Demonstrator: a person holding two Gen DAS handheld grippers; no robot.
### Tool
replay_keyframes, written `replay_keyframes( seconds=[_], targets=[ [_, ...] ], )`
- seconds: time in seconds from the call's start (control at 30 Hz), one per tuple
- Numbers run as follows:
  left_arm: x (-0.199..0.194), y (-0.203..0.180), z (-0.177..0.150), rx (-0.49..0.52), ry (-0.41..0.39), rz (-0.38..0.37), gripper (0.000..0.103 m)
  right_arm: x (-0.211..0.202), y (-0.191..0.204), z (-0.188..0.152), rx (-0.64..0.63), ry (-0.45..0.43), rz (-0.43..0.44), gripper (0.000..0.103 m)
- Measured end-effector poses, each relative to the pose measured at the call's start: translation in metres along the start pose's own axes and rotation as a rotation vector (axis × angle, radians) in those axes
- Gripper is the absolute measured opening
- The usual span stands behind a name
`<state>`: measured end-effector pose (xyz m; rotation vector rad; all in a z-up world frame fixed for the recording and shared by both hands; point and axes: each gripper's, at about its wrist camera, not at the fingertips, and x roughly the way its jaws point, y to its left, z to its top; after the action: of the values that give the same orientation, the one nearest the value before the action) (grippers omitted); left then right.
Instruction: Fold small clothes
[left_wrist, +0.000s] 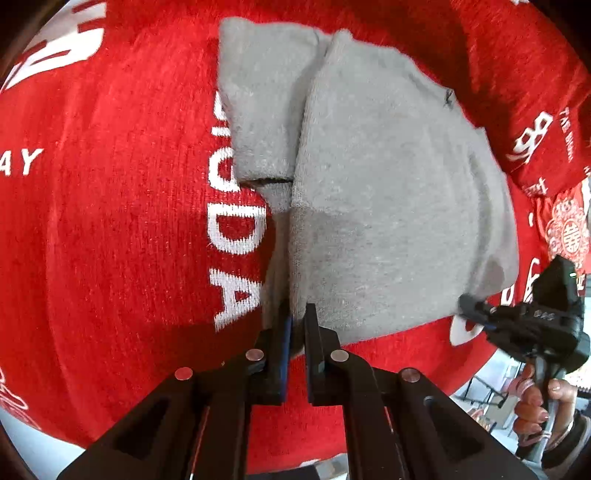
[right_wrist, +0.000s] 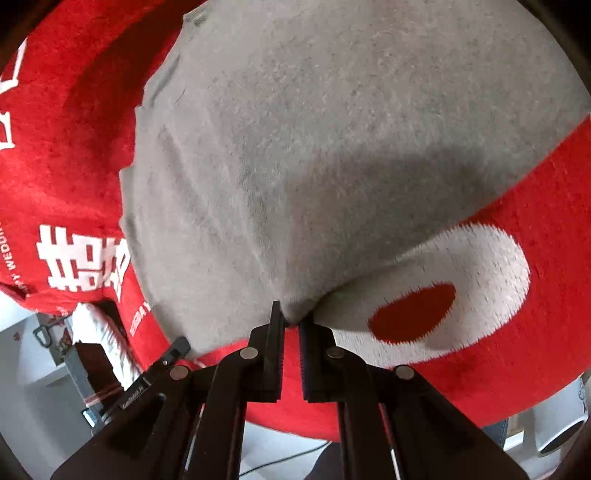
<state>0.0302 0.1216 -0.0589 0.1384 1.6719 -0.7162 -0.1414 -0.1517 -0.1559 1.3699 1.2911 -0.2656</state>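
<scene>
Grey garment (left_wrist: 369, 192), a small soft knit piece, lies spread on the red cloth (left_wrist: 110, 221) with white lettering, and it fills the middle of both wrist views. We read it as partly folded already: in the left wrist view one flap lies turned in at about 11 o'clock, its edge overlapping the main body, so a first fold seems made. The near hem is not yet brought over, and that fold is what we judge to be in hand.

Our left gripper (left_wrist: 297, 317) has its jaws together on the near edge of the garment at 6 o'clock in its own view, a thin fold of grey cloth pinched between the pads. Our right gripper (right_wrist: 291, 317) is likewise clamped on a bunched corner of the same hem, at 6 o'clock in the right wrist view, just above a white ring pattern (right_wrist: 461, 280) woven into the red cloth. In the left wrist view the right gripper shows at 4 o'clock, a hand (left_wrist: 535, 398) around its handle.

With both corners gripped, we judge that the hem must next be lifted and carried toward 12 o'clock, then laid flat.
</scene>
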Motion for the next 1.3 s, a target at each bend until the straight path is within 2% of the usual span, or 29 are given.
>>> replay_keyframes(
  seconds=[0.1,0.17,0.23,0.37,0.53,0.63,0.73,0.8,0.9,0.97,1.03,1.07,1.17,1.3],
  targets=[
    [-0.016,-0.004,-0.001,0.037,-0.022,0.043,0.008,-0.025,0.005,0.001,-0.108,0.009,-0.055,0.008],
    [-0.030,-0.010,0.002,0.060,-0.058,0.072,0.008,-0.054,0.013,0.006,-0.179,-0.064,-0.082,0.008],
    [-0.049,-0.011,0.013,0.065,-0.098,0.067,0.008,-0.082,0.019,0.022,-0.207,-0.162,-0.117,0.008],
    [-0.067,-0.025,0.050,0.073,-0.193,0.066,0.008,-0.110,0.013,0.067,-0.160,-0.275,-0.180,0.008],
    [-0.043,-0.044,0.105,0.071,-0.231,0.125,0.008,-0.118,0.011,0.119,-0.180,-0.344,-0.266,0.008],
    [-0.024,-0.049,0.127,0.070,-0.241,0.178,0.008,-0.112,0.009,0.135,-0.190,-0.341,-0.306,0.008],
    [0.002,-0.052,0.142,0.030,-0.217,0.221,0.008,-0.102,-0.002,0.145,-0.172,-0.325,-0.346,0.008],
    [0.011,-0.044,0.146,0.003,-0.207,0.239,0.008,-0.104,-0.013,0.147,-0.149,-0.329,-0.319,0.007],
    [0.009,-0.035,0.149,-0.018,-0.209,0.211,0.008,-0.114,-0.030,0.148,-0.094,-0.340,-0.247,0.004],
    [0.003,-0.032,0.150,-0.023,-0.204,0.232,0.008,-0.119,-0.034,0.149,-0.070,-0.340,-0.233,0.004],
    [-0.003,-0.031,0.150,-0.021,-0.207,0.294,0.008,-0.122,-0.030,0.149,-0.071,-0.339,-0.247,0.005],
    [-0.006,-0.030,0.149,-0.020,-0.205,0.296,0.008,-0.125,-0.027,0.147,-0.079,-0.340,-0.253,0.008],
    [-0.016,-0.029,0.143,-0.009,-0.199,0.271,0.008,-0.131,-0.015,0.135,-0.118,-0.337,-0.243,0.008],
    [-0.020,-0.039,0.131,0.027,-0.184,0.304,0.008,-0.129,0.001,0.114,-0.146,-0.314,-0.212,0.008]
  ],
)
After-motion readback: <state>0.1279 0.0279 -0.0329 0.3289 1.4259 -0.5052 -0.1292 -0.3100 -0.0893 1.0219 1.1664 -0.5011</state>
